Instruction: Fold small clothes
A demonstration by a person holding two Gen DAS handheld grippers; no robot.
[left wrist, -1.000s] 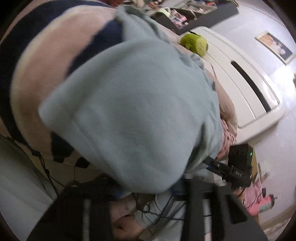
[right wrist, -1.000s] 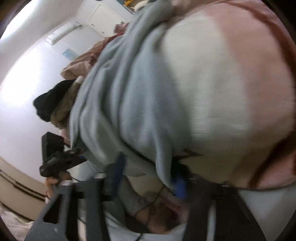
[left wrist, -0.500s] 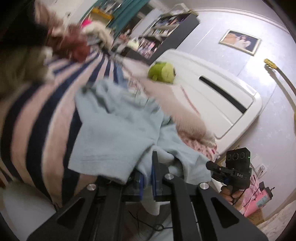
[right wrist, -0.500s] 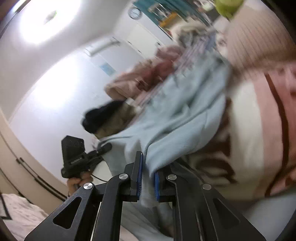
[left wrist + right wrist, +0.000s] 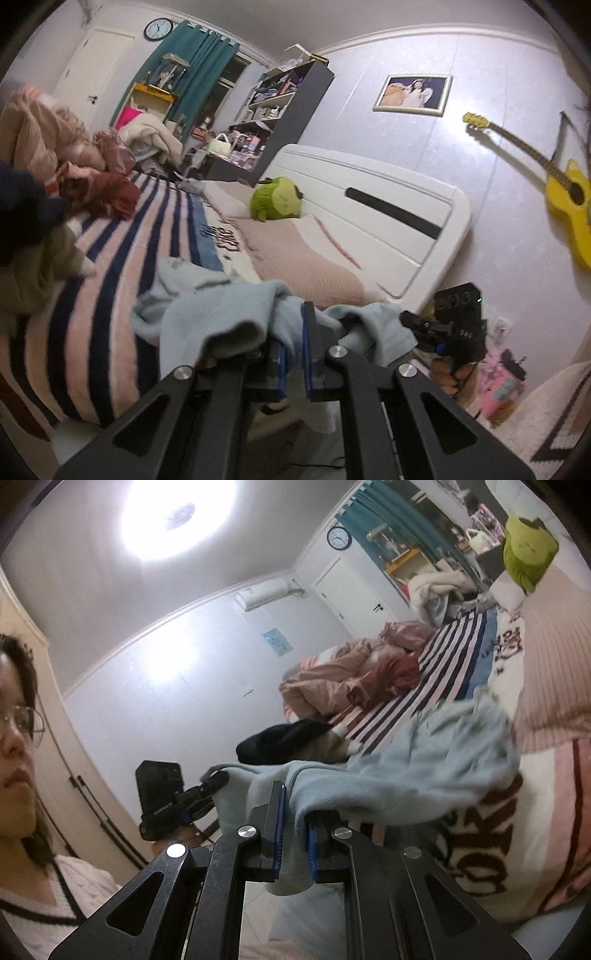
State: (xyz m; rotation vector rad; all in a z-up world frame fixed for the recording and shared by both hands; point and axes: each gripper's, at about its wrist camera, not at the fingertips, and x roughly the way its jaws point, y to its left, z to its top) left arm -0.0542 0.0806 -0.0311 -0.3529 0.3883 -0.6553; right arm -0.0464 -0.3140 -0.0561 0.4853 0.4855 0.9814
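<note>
Pale-blue fleece garment (image 5: 221,314) hangs between us: our left gripper (image 5: 293,354) and right gripper (image 5: 293,834), nearly level, both pinch its edge above the striped blanket (image 5: 110,280).

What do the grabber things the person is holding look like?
Both are black. The left gripper and right gripper each have two flat black arms with triangle-shaped holes, round silver bolts, and blue pads on the fingertips. Each carries a boxy black block behind it. The person wears a white knitted sweater with dark trim.

Bed (image 5: 373,192), striped blanket (image 5: 110,266) spread over it. On it: green plush toy (image 5: 275,198) near headboard, crumpled red garment (image 5: 110,195), dark garment (image 5: 280,740), pink bedding heap (image 5: 325,679).
</note>
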